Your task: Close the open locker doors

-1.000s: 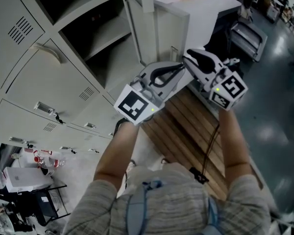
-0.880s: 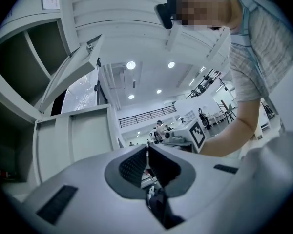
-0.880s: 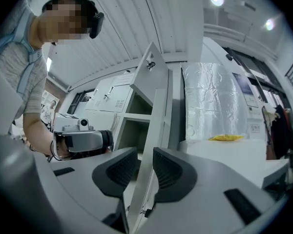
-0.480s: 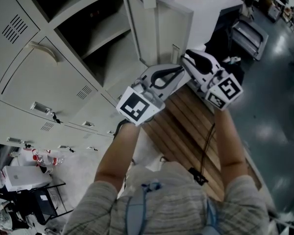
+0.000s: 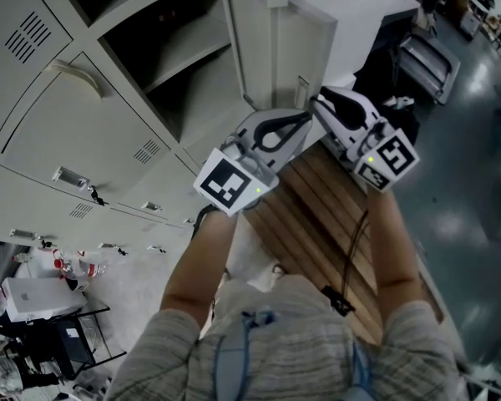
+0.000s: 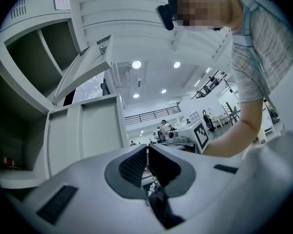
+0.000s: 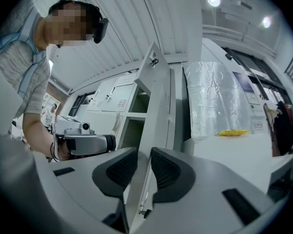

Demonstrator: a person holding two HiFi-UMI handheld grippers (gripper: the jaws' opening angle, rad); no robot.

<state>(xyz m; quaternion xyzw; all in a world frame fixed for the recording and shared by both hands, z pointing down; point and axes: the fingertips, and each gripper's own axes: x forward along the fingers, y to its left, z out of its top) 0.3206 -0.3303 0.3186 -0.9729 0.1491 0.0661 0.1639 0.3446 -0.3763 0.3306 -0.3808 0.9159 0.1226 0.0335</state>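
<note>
Over wooden slats (image 5: pixel 317 224), a person's left gripper (image 6: pixel 147 149) hangs empty with its fingers pressed together, while the right gripper (image 7: pixel 144 155) has its fingers clamped on the edge of the open locker door (image 7: pixel 158 96), swung out from the grey lockers (image 5: pixel 92 140) beyond.

slatted wooden bench (image 5: pixel 317 215) sits on grey floor (image 5: pixel 476 207), w/ a metal trolley (image 5: pixel 423 61) further off. white cabinet (image 5: pixel 363 15) nr the bench's far end has a clear plastic bag (image 7: pixel 217 99) & a yellow packet (image 7: pixel 233 132) on top. low left: black cart (image 5: pixel 67 341) w/ white box (image 5: pixel 35 297), red-white bottles (image 5: pixel 71 267) nearby; round ceiling lights (image 6: pixel 136 65) & distant people (image 6: pixel 163 127) in bkgd.
</note>
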